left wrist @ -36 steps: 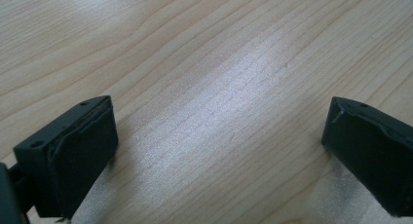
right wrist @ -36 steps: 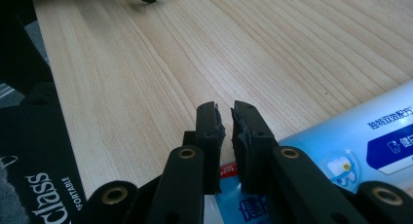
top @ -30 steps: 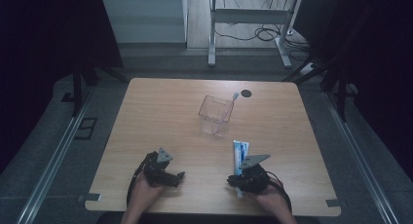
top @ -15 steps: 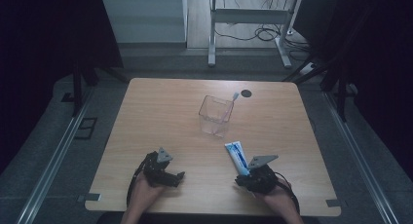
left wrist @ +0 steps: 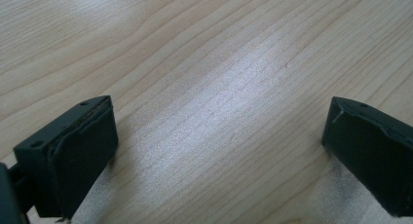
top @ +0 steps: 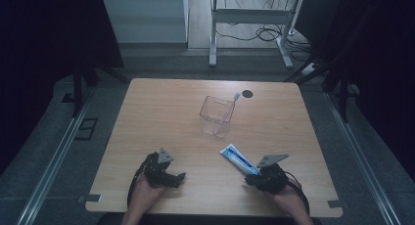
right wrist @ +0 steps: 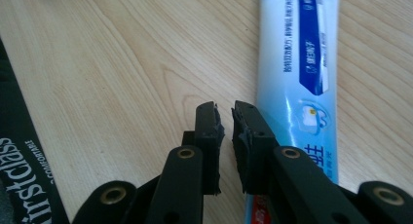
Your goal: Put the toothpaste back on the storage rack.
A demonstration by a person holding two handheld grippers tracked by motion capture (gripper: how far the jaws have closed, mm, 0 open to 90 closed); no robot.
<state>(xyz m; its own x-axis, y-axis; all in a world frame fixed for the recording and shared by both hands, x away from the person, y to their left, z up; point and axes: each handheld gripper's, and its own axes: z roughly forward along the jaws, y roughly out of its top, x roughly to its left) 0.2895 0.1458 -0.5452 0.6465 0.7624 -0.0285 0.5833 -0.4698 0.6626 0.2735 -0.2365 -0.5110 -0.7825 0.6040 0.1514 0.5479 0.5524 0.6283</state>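
Observation:
A blue-and-white toothpaste tube (top: 238,159) lies flat on the wooden table (top: 147,112), pointing away to the left. My right gripper (top: 250,178) is at its near end. In the right gripper view the pads (right wrist: 225,117) are shut with nothing between them, and the tube (right wrist: 297,63) runs beside and under the right jaw. A clear plastic cup (top: 216,116) stands mid-table with a toothbrush (top: 235,99) leaning in it. My left gripper (top: 178,178) rests at the front left, its jaws (left wrist: 219,151) wide open over bare wood.
A small black round hole (top: 247,93) sits in the table behind the cup. A black strap with white lettering (right wrist: 19,175) lies at the left edge of the right gripper view. Table legs and cables stand on the floor beyond the far edge.
My right gripper has shifted to the right along the front edge. The tube's far end has swung from pointing straight away to leaning left. The left gripper has stayed put.

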